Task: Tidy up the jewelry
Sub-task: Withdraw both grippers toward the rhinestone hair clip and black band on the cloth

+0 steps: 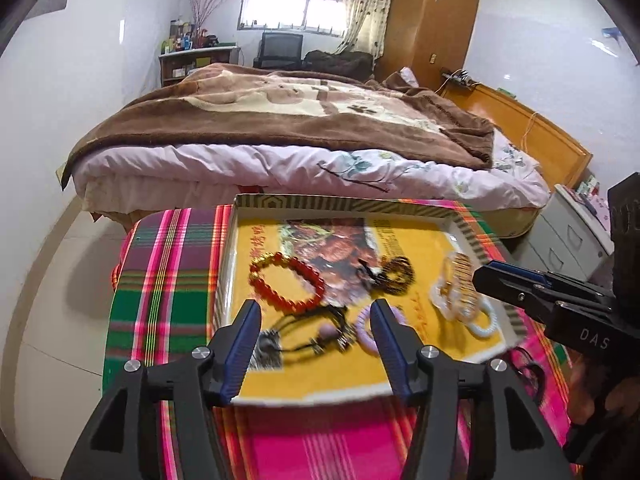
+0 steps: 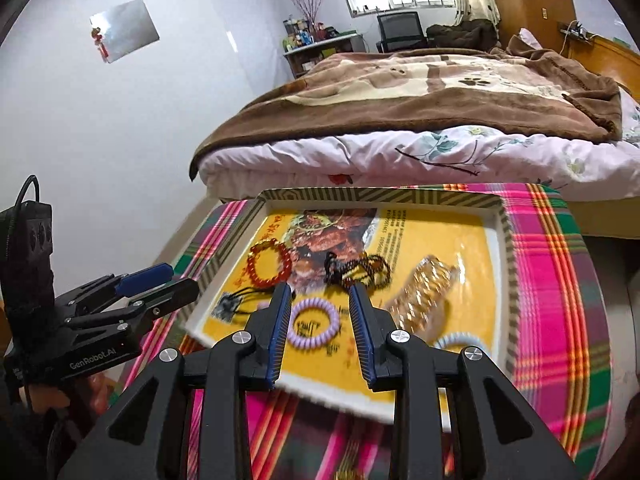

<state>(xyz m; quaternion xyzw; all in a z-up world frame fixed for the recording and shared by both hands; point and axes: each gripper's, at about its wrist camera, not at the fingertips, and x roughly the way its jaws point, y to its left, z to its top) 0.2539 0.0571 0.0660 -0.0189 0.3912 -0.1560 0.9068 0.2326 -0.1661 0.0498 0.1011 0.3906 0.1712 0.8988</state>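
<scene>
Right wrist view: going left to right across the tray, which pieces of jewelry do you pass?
Red bead bracelet → purple coil hair tie → dark bead bracelet → gold bracelet, all lying in the tray. The black cord piece at the near left corner and the pale coil at the lower right are left out.

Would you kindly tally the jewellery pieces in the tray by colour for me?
Red bead bracelet: 1
Dark brown bead bracelet: 1
Gold bracelet: 1
Purple coil ring: 1
Pale coil ring: 1
Black cord piece: 1
Total: 6, though blur may hide more.
</scene>
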